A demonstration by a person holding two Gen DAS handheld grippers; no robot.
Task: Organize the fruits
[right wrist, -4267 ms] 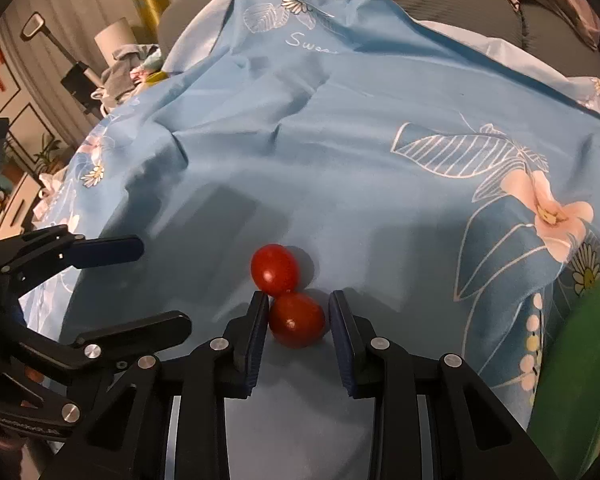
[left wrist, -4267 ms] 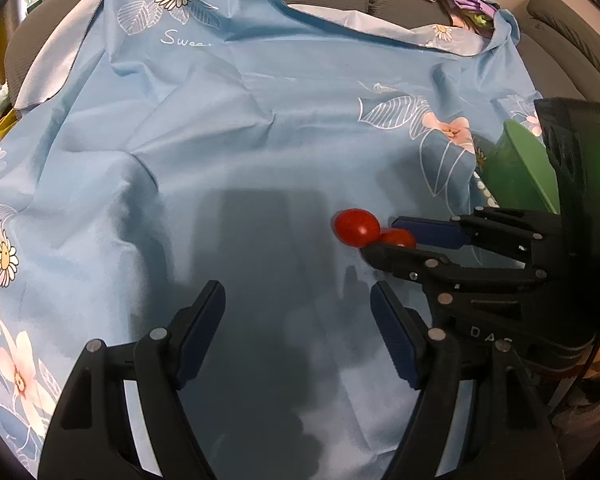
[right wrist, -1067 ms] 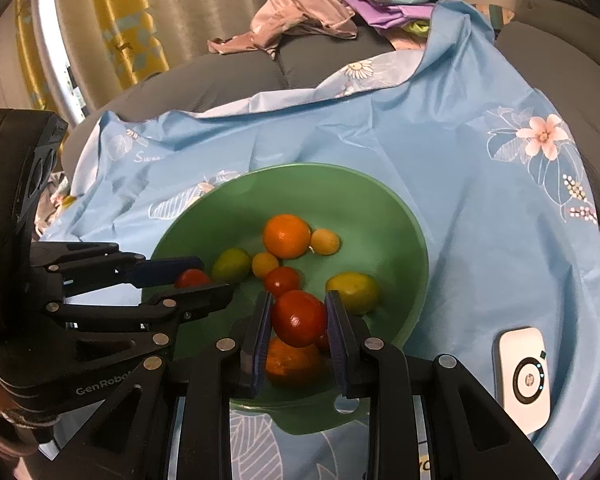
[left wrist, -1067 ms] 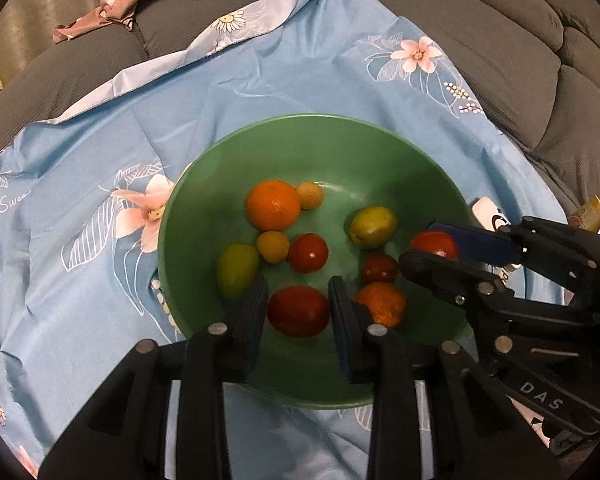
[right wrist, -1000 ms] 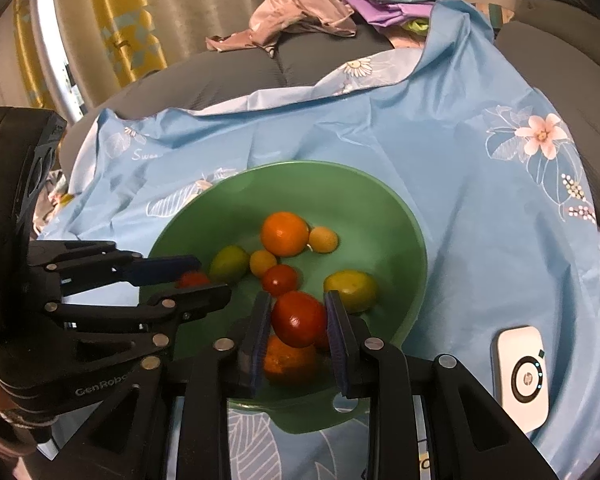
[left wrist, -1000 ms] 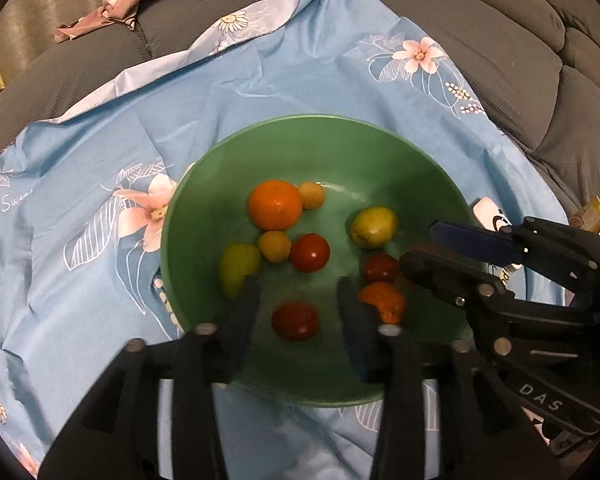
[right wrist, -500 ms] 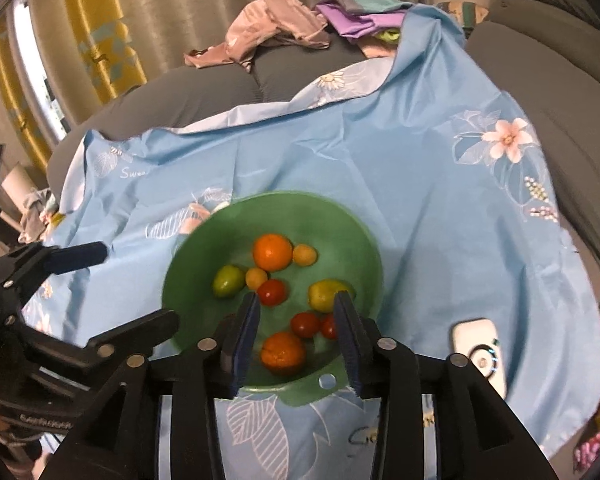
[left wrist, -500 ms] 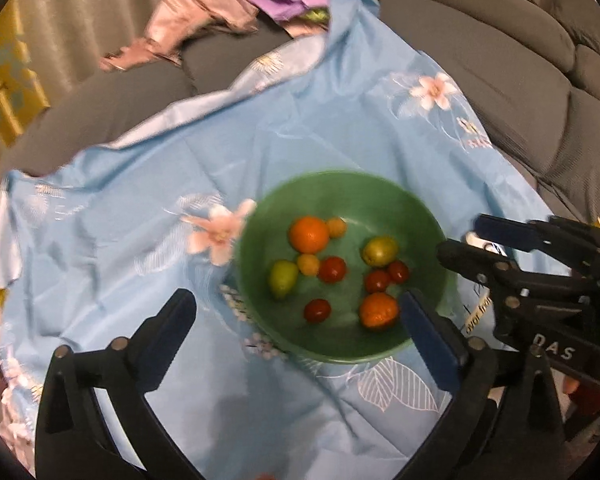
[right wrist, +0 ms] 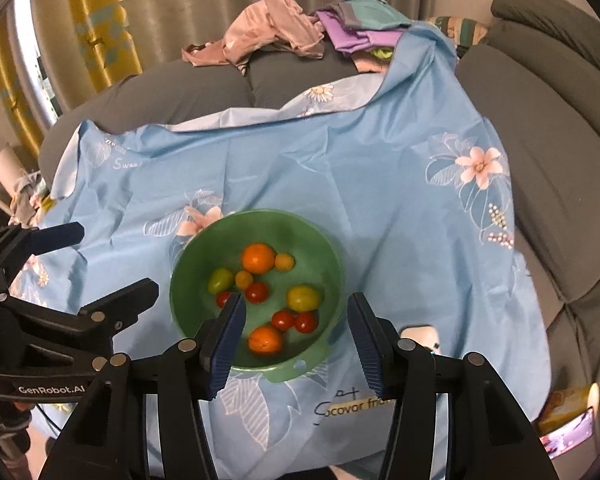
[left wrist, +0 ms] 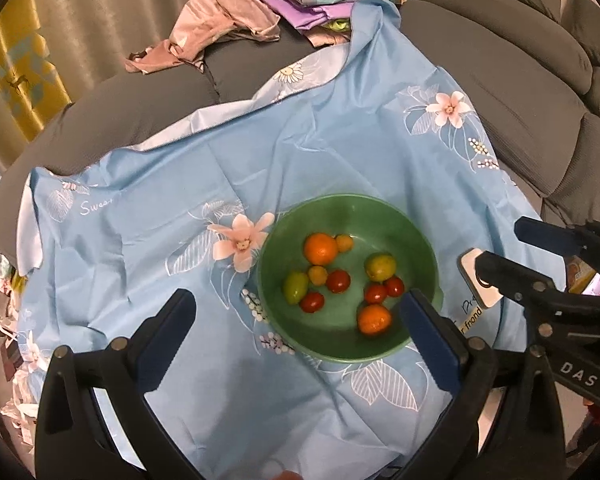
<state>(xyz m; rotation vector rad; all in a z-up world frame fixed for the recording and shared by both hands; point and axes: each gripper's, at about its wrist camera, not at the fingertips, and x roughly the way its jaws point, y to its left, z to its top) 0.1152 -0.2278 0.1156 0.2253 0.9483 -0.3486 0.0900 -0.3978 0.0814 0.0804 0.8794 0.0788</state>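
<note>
Fruit [left wrist: 335, 281] is all sitting in the green bowl [left wrist: 428, 258] on the blue cloth [left wrist: 324, 152] now, including both tomatoes that were clamped over it a second ago. Left gripper [left wrist: 300, 336] gapes wide and empty, right gripper [right wrist: 296, 340] is empty too with jaws opening, and both sit higher than before. Cloth lies bare left of the bowl, a white gadget [left wrist: 478, 282] near its right rim.

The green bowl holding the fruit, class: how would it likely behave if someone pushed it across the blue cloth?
The green bowl sits on a wrinkled blue cloth over soft cushions, so it would probably drag the cloth and might tip. The small round fruit, like the red tomatoes, would likely roll around inside.
</note>
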